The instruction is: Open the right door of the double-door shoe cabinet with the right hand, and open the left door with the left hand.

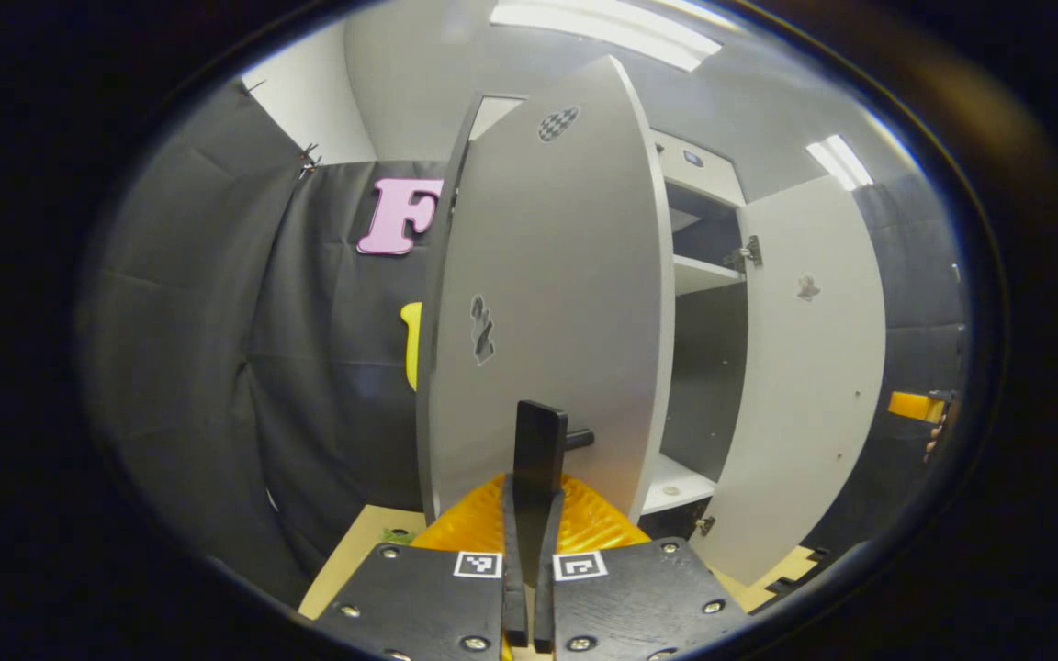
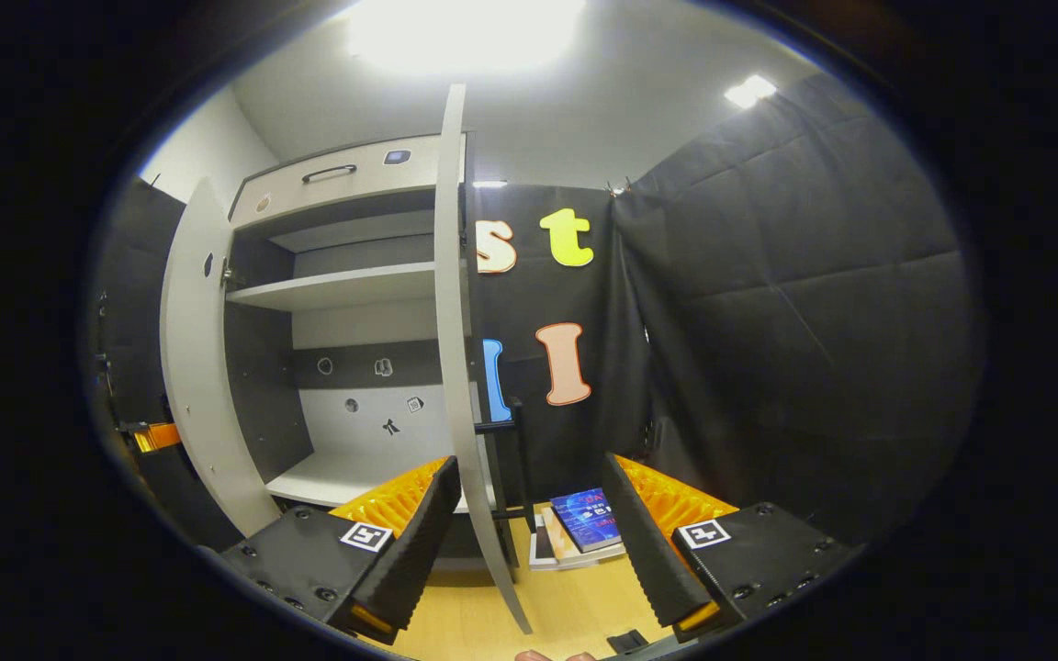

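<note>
Left gripper view: left gripper (image 1: 530, 514) pinched on the left door's handle (image 1: 540, 450), left door (image 1: 547, 303) swung open. Right gripper (image 2: 529, 528) spread wide, right door (image 2: 457, 349) open edge-on between its fingers, untouched.

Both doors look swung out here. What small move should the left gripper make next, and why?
Probably open the left gripper and draw it back: it is shut on the handle of the left door, which already stands wide. The right gripper is open, with the right door swung out too.
</note>
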Demonstrator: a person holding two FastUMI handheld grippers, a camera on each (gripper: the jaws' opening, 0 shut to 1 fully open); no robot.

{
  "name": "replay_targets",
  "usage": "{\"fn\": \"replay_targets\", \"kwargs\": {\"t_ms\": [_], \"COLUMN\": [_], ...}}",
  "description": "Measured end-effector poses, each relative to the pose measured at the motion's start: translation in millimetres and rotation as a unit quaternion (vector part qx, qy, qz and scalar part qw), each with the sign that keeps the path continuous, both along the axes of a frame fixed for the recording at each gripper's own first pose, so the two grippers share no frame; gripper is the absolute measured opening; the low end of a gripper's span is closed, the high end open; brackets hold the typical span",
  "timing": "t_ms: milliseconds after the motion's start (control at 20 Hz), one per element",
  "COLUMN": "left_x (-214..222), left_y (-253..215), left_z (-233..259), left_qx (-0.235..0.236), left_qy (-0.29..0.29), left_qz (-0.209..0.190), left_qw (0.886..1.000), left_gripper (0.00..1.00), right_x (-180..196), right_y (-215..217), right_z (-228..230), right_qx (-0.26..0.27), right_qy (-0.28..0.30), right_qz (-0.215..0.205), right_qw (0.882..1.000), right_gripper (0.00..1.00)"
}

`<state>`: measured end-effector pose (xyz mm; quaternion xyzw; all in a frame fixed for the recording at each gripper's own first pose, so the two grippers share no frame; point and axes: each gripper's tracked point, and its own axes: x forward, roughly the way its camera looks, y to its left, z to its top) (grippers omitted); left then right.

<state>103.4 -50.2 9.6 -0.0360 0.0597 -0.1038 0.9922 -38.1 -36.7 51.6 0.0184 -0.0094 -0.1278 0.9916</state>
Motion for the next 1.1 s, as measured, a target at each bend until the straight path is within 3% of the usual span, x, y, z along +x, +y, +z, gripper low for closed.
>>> {"fn": "replay_targets", "kwargs": {"t_ms": [50, 400, 600, 650, 750, 850, 1100], "left_x": [0, -4, -2, 0, 3, 1, 4], "left_y": [3, 39, 76, 88, 120, 115, 112], "left_z": [0, 2, 2, 2, 5, 13, -4], "left_qx": [0.001, 0.025, 0.044, 0.045, 0.038, -0.014, 0.030], "left_qy": [0.000, -0.002, -0.005, -0.005, -0.008, -0.015, -0.015], "left_qz": [-0.002, 0.000, 0.018, 0.027, 0.044, 0.008, 0.014], "left_qw": [1.000, 1.000, 0.999, 0.999, 0.998, 1.000, 0.999], "left_gripper": [0.05, 0.05, 0.04, 0.03, 0.03, 0.01, 0.01], "right_x": [-1, -7, -3, -1, -1, 0, 3], "right_y": [0, 11, 15, 18, 23, 29, 49], "right_z": [0, 6, 3, 1, 3, 8, 11], "right_qx": [0.006, 0.053, 0.041, 0.042, 0.043, 0.034, 0.001], "right_qy": [-0.001, -0.009, -0.002, 0.004, 0.009, 0.009, 0.021], "right_qz": [-0.003, -0.004, -0.009, -0.009, -0.007, -0.005, 0.006], "right_qw": [1.000, 0.999, 0.999, 0.999, 0.999, 0.999, 1.000], "right_gripper": [0.97, 0.97, 0.97, 0.92, 0.97, 0.97, 0.97]}}
